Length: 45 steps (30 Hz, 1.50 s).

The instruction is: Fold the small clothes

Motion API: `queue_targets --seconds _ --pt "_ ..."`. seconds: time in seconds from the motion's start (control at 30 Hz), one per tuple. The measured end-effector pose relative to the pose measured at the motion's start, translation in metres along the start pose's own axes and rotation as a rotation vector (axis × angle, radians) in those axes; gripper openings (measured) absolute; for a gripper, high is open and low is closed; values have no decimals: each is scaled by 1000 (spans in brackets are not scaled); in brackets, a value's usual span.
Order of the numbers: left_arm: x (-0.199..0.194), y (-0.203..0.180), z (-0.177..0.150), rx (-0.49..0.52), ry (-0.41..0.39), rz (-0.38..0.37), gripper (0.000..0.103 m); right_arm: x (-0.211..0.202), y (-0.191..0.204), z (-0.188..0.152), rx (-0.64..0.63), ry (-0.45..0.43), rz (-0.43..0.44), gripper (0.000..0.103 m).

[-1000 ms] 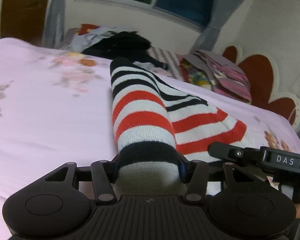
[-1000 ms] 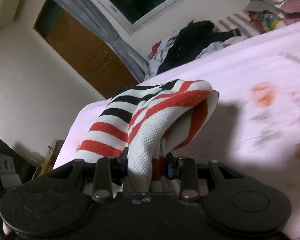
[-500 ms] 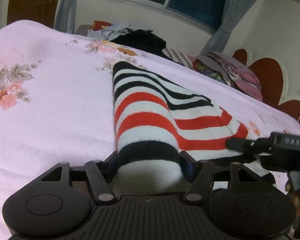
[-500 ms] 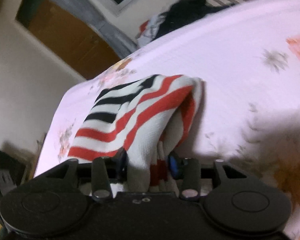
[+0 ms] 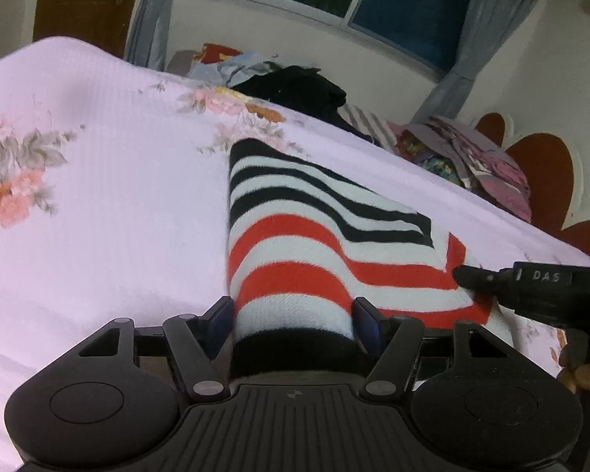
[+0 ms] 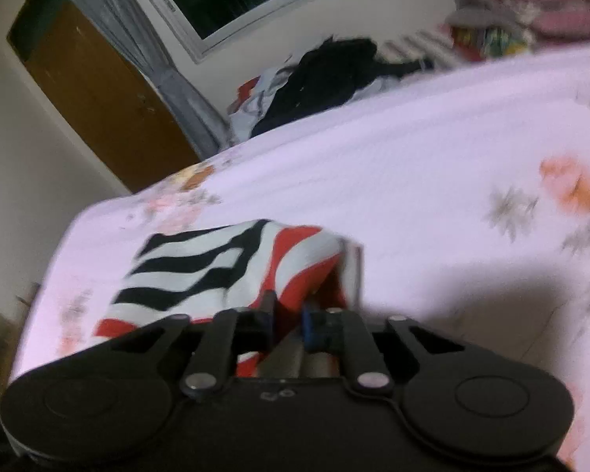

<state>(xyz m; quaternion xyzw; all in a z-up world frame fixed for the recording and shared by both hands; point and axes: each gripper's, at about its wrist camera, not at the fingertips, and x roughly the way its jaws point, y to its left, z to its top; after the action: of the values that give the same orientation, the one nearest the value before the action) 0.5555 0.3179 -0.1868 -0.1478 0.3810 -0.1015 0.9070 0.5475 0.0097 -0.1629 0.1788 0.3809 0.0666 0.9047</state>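
Note:
A knitted garment (image 5: 295,244) with red, white and black stripes lies folded on the pink flowered bedsheet (image 5: 110,216). Its near black-banded end sits between the jaws of my left gripper (image 5: 293,314), which stand open just wider than the cloth. My right gripper (image 5: 458,275) comes in from the right, its tip at the garment's red right edge. In the right wrist view, which is blurred, the right gripper (image 6: 288,310) is shut, with red cloth of the garment (image 6: 200,271) between its blue pads.
A heap of dark and mixed clothes (image 5: 295,86) lies at the bed's far edge under the window. More folded fabrics (image 5: 487,161) are stacked by the red headboard (image 5: 542,165). A brown door (image 6: 98,94) stands beyond the bed corner. A hand (image 5: 582,369) holds the right gripper.
Both grippers have sunk and the garment now lies flat on the sheet. The left jaws have spread off the cloth. The right jaws have closed narrow on the garment's edge.

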Motion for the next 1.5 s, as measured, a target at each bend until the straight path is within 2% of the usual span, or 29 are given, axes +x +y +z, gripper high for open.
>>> queue_targets --seconds 0.13,0.2,0.33,0.5,0.6,0.63,0.7,0.8,0.87,1.07,1.17,1.27,1.3,1.37,1.47,1.5 --pt "-9 -3 -2 12 2 2 66 9 -5 -3 10 40 -17 12" --pt "-22 -6 -3 34 -2 -3 66 -2 -4 -1 43 29 -16 19" --pt "-48 -4 -13 72 -4 -7 66 -38 9 -8 4 -3 39 26" --pt "-65 3 -31 58 5 -15 66 -67 26 -38 -57 31 57 28" --pt "-64 4 -39 44 24 -17 66 -73 25 -56 -66 55 22 29" --pt "-62 4 -41 40 25 -16 66 -71 24 -61 -86 62 -3 26" --pt "-60 3 -44 43 36 -25 66 -65 23 -69 -137 58 -65 28" --pt "-63 0 -45 43 48 -17 66 -61 28 -65 -135 55 -101 28" --pt "-71 -1 -47 47 56 -15 66 -64 37 -65 -181 50 -129 28" --pt "-81 2 -61 59 92 12 66 -100 54 -82 -168 13 -67 29" --pt "-75 1 -65 53 100 18 66 -93 48 -94 -173 54 -126 27" --pt "-74 0 -66 55 107 22 66 -84 33 -104 -155 65 -151 34" --pt "-74 -1 -65 59 109 26 66 -84 30 -104 -130 64 -150 40" --pt "-75 -2 -63 68 109 35 66 -89 30 -103 -86 60 -150 41" --pt "-75 -4 -61 73 115 42 67 -85 38 -107 -180 61 -182 39" --pt "-74 -5 -61 72 117 47 67 -81 34 -108 -169 72 -182 40"
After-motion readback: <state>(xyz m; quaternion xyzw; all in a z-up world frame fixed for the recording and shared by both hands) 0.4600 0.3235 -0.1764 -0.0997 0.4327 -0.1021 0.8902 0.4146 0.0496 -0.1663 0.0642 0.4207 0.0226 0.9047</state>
